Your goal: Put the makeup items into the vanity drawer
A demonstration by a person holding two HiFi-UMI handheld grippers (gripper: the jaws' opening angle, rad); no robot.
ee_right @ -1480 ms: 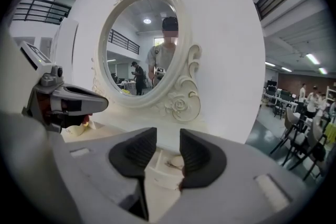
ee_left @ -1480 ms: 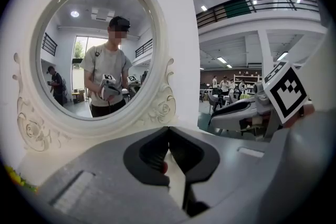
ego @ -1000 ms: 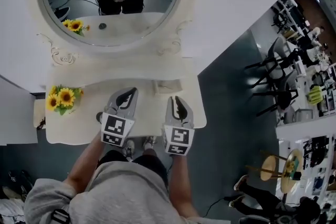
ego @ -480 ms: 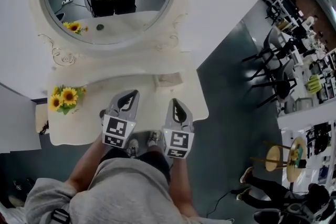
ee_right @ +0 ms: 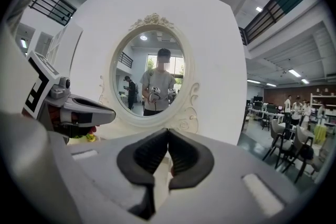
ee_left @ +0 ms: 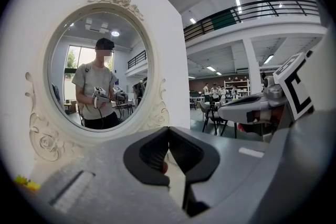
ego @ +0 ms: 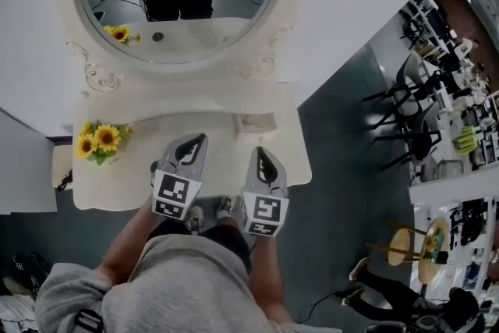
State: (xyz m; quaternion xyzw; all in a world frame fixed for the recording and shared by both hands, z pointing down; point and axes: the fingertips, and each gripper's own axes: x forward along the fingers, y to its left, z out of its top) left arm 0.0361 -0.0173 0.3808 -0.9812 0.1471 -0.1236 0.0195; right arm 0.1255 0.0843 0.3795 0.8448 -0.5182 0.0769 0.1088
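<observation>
The cream vanity table (ego: 140, 195) stands below me, and both grippers hover over its front edge. My left gripper (ego: 199, 139) is shut with nothing between its jaws, and so is my right gripper (ego: 260, 150). A small dark round item (ego: 153, 167) lies on the tabletop just left of the left gripper, partly hidden by it. The left gripper view shows its own closed jaws (ee_left: 168, 128) facing the mirror, with the right gripper (ee_left: 223, 110) alongside. The right gripper view shows its closed jaws (ee_right: 168, 130). No drawer shows in any view.
An oval mirror (ego: 179, 4) in a carved frame rises behind the tabletop. Sunflowers (ego: 101, 140) sit at the table's left end. A small cream box (ego: 256, 123) rests at the back right. Black chairs (ego: 409, 113) and another person (ego: 390, 292) are off to the right.
The right gripper's jaws have closed from a slightly parted stance. Both grippers stay over the table's front edge, and the head view has shifted a little.
</observation>
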